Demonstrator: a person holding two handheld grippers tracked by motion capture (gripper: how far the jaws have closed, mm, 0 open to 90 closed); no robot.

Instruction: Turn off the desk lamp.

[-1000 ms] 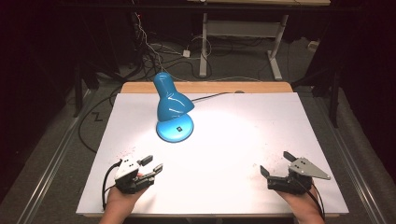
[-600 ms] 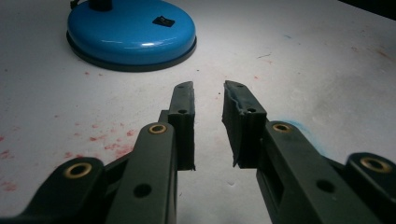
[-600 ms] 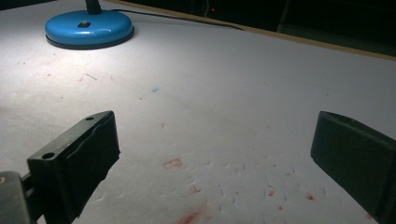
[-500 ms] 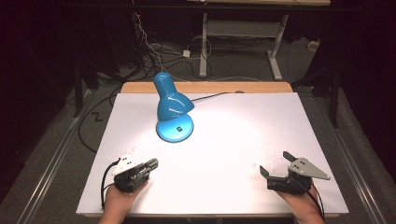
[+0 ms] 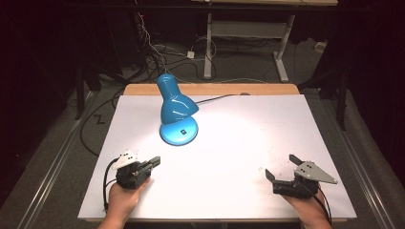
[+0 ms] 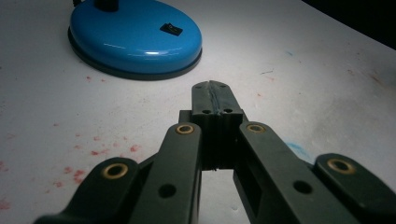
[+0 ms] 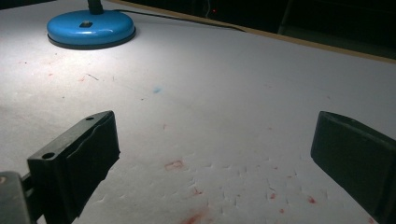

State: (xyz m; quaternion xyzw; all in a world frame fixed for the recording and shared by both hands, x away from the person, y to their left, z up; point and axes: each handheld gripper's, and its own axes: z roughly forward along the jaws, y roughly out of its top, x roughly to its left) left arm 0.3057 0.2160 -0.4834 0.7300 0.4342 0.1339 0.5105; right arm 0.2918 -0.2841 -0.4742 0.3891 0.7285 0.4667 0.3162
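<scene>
A blue desk lamp [image 5: 175, 110] stands lit at the back left of the white table [image 5: 239, 138], head bent down over its round base [image 6: 135, 37], which carries a small black switch [image 6: 170, 29]. My left gripper [image 5: 155, 161] rests near the front left, shut with nothing between its jaws, tips pointing toward the lamp base. The joined tips [image 6: 211, 93] lie a short way from the base. My right gripper [image 5: 282, 168] sits at the front right, open and empty. Its two fingers [image 7: 84, 149] stand wide apart over bare table, and the lamp base [image 7: 91, 29] shows far off.
The lamp's black cord [image 5: 217, 98] runs back over the wooden table edge [image 5: 210, 89]. Faint red and blue stains [image 7: 175, 164] mark the white surface. Cables [image 5: 153, 52] and metal desk legs [image 5: 282, 57] stand on the dark floor behind.
My left gripper has closed its jaws and turned its tips toward the lamp. The right gripper has stayed in place, open.
</scene>
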